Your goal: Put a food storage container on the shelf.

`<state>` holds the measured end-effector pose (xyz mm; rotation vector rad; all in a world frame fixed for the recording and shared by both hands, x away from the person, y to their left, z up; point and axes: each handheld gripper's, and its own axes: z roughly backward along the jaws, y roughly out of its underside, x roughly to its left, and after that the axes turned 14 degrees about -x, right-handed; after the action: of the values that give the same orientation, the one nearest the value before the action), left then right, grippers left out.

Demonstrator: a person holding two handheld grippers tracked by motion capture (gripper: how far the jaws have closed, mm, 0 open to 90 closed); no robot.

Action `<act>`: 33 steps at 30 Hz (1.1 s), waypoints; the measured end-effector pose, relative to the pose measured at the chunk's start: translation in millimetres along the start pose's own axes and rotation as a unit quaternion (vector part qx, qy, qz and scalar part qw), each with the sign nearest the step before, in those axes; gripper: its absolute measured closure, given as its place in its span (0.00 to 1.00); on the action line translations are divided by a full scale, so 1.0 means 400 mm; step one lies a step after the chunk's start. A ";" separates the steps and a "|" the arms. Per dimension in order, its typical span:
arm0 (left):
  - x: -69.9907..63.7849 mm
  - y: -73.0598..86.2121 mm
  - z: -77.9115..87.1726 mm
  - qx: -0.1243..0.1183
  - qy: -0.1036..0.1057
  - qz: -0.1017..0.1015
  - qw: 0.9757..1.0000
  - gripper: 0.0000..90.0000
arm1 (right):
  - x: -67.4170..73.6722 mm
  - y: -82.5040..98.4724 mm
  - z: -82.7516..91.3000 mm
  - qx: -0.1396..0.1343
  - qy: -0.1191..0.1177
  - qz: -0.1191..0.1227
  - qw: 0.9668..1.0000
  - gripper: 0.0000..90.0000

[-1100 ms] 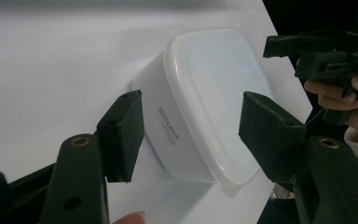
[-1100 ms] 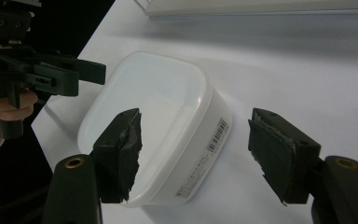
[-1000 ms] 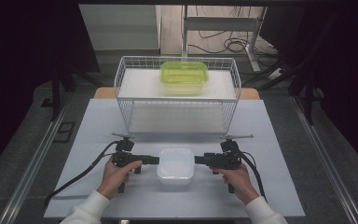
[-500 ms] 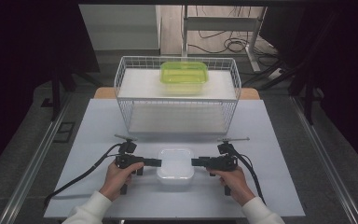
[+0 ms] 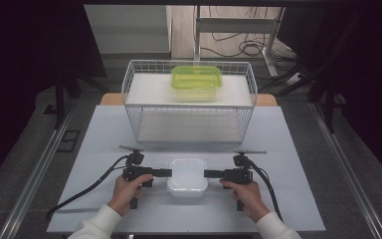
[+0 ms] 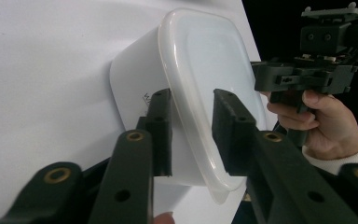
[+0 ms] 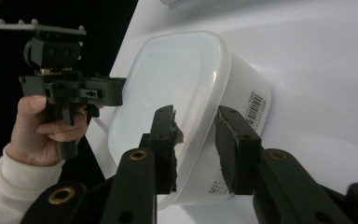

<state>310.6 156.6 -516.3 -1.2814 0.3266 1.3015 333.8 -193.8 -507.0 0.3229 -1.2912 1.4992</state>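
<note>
A white plastic container (image 5: pixel 187 175) with a translucent lid sits on the table near the front edge. My left gripper (image 5: pixel 168 173) lies level at its left end and my right gripper (image 5: pixel 206 174) at its right end, each pointing inward. In the left gripper view the jaws (image 6: pixel 193 135) straddle the lid's rim (image 6: pixel 186 126): one is beside the wall, the other over the lid. In the right gripper view the jaws (image 7: pixel 196 149) straddle the opposite rim (image 7: pixel 200 130) the same way. Both pairs have just been closing, and a little gap still shows at the pads.
A white wire basket (image 5: pixel 129 99) stands at the back of the table with a green lidded container (image 5: pixel 196 82) on its upper shelf. Black cables (image 5: pixel 84 191) trail from both grippers across the white table (image 5: pixel 298 199). Dark floor lies beyond the table's edges.
Both grippers' jaws have narrowed around the ends of the white container. The hands have hardly shifted and the container has stayed in place.
</note>
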 end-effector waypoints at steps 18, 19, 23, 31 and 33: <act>-0.019 0.007 0.017 -0.014 0.005 -0.016 1.000 0.83 | 0.005 -0.005 0.019 -0.008 -0.017 -0.013 1.000 0.85; -0.020 0.006 0.018 -0.013 0.005 -0.018 1.000 0.84 | 0.006 -0.005 0.019 -0.009 -0.017 -0.011 1.000 0.85; -0.026 0.004 0.022 -0.016 0.007 -0.028 0.999 0.86 | 0.012 -0.008 0.024 -0.013 -0.018 0.003 1.000 0.87; -0.037 0.001 0.028 -0.019 0.003 -0.050 0.999 0.88 | 0.024 -0.012 0.026 -0.007 -0.015 0.029 0.999 0.88; -0.039 0.001 0.028 -0.019 0.002 -0.054 0.998 0.88 | 0.027 -0.013 0.026 -0.006 -0.014 0.036 0.999 0.88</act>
<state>300.2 157.9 -500.1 -1.3161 0.2338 1.2188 329.7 -197.6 -492.2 0.2919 -1.3459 1.5521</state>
